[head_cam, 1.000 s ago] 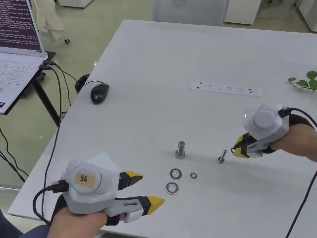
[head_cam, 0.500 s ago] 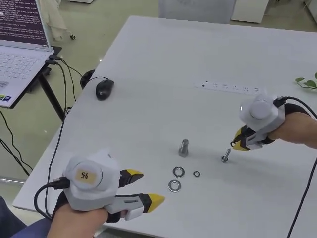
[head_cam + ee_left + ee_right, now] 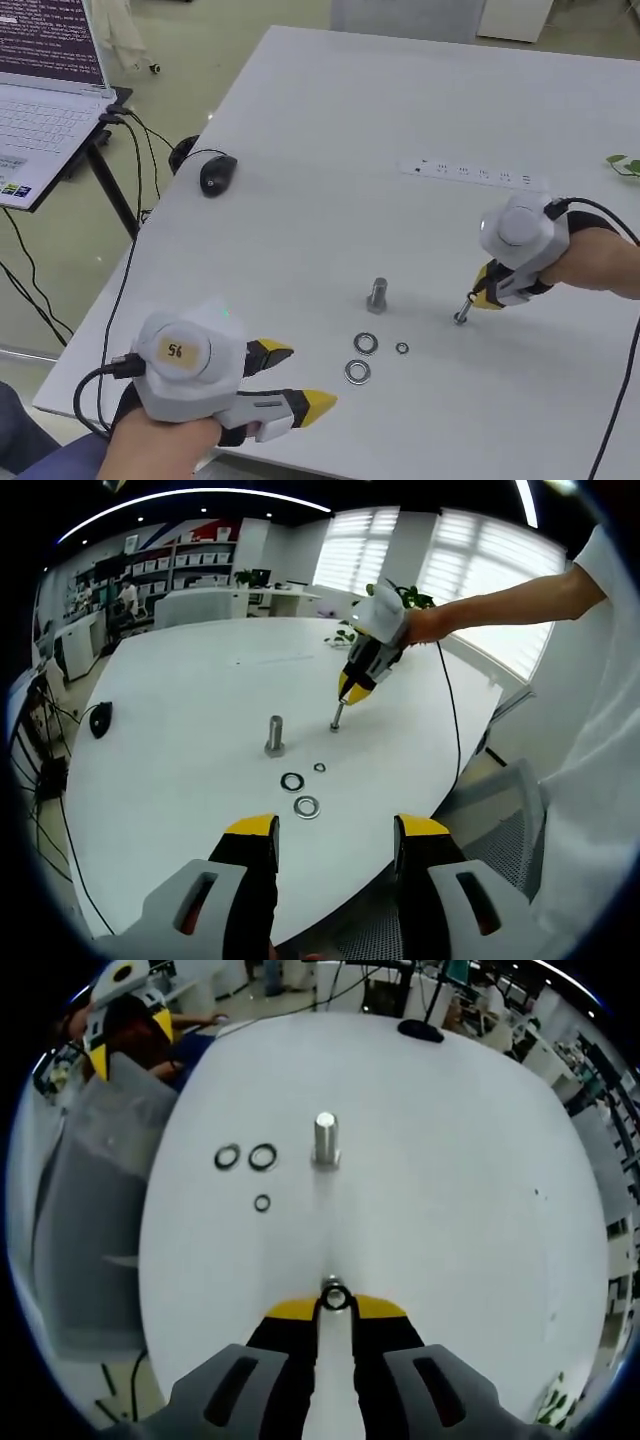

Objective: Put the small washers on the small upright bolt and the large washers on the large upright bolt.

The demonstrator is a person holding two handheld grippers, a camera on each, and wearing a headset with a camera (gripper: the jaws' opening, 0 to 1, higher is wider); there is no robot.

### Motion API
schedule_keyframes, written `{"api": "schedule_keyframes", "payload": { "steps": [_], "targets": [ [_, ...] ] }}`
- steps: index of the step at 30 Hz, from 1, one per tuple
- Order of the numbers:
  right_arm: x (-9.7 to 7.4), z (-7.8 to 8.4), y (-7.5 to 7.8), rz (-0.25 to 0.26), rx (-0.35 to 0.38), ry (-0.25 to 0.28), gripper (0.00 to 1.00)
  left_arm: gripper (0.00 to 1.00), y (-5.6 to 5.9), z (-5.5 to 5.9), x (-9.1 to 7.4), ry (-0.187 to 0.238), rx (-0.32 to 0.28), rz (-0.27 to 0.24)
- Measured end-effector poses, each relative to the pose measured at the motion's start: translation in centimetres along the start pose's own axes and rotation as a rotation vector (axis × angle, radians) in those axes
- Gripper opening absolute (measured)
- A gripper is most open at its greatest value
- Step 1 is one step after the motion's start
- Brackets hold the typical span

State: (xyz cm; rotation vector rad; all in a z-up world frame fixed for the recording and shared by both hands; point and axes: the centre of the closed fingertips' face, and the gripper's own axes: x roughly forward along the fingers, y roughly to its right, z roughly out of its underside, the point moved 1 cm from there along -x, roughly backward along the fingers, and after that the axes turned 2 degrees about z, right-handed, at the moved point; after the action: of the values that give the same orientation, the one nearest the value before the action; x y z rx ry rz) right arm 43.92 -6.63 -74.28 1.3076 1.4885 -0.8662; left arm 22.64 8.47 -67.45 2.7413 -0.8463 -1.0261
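Bright, even indoor light. Head view sharp; white table matte, little glare. Faint soft shadow at large bolt. Left gripper view: windows blown out, ceiling strip light arcs along top. Both gripper views: strong fisheye bending at edges, own jaws near lens slightly soft.
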Motion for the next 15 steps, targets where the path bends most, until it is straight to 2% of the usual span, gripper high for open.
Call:
{"api": "schedule_keyframes", "payload": {
  "steps": [15],
  "targets": [
    [0.69, 0.06, -0.15, -0.007, 0.003, -0.011, 0.13, 0.45, -0.1, 0.06, -0.14, -0.002, 0.0, -0.002]
  ]
}}
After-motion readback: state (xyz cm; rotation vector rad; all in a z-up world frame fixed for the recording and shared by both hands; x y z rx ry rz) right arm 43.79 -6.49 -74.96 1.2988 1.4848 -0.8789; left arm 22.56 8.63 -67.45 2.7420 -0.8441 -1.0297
